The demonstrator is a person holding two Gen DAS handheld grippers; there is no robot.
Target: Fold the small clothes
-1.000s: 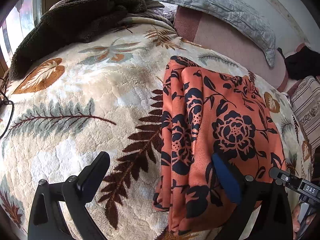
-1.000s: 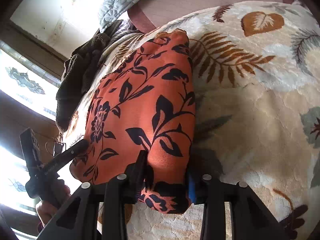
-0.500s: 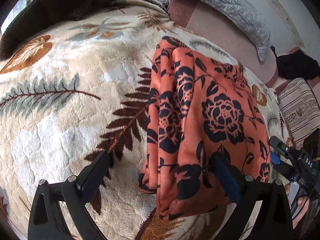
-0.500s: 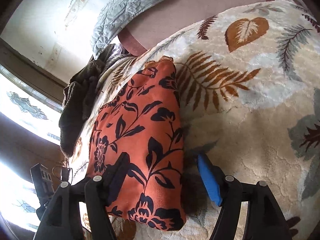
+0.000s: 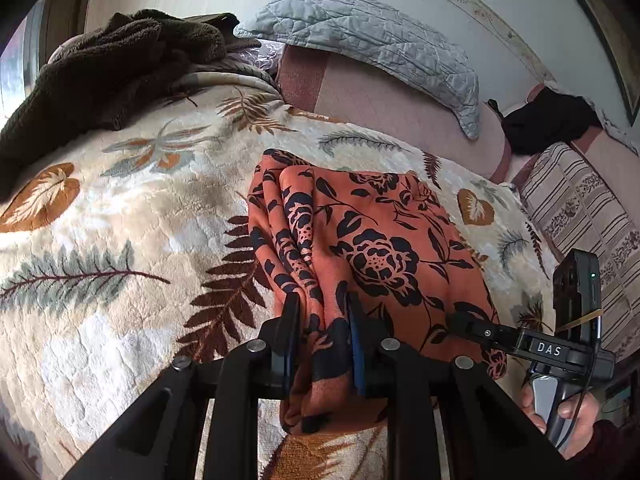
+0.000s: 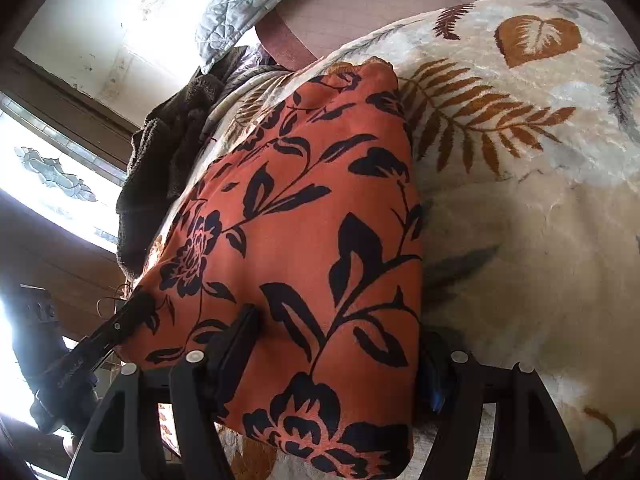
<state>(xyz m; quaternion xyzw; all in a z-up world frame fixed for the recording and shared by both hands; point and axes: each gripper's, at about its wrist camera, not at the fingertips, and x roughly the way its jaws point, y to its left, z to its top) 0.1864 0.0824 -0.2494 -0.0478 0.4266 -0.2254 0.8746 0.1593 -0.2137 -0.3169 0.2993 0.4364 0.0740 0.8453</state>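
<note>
An orange garment with a black flower print [image 5: 380, 248] lies folded into a long strip on the leaf-patterned blanket [image 5: 120, 200]. My left gripper [image 5: 320, 304] is closing, and its pads pinch a bunched fold at the garment's near left corner. In the right wrist view the same garment [image 6: 312, 200] fills the middle. My right gripper [image 6: 340, 332] stands open astride the near right edge: one finger rests on top of the cloth, the blue pad sits beside the edge. A person's hand [image 5: 560, 412] holds the right gripper.
A dark brown fleece [image 5: 108, 64] is heaped at the far left of the bed. A grey quilted pillow [image 5: 360, 32] leans on the pink headboard. A black item [image 5: 548, 120] and a striped cushion [image 5: 580, 208] lie far right. A bright window [image 6: 52, 176] is at the left.
My left gripper went from wide open to shut on the garment's near left corner and rose slightly. My right gripper let go of the near right edge, then slid forward astride it again.
</note>
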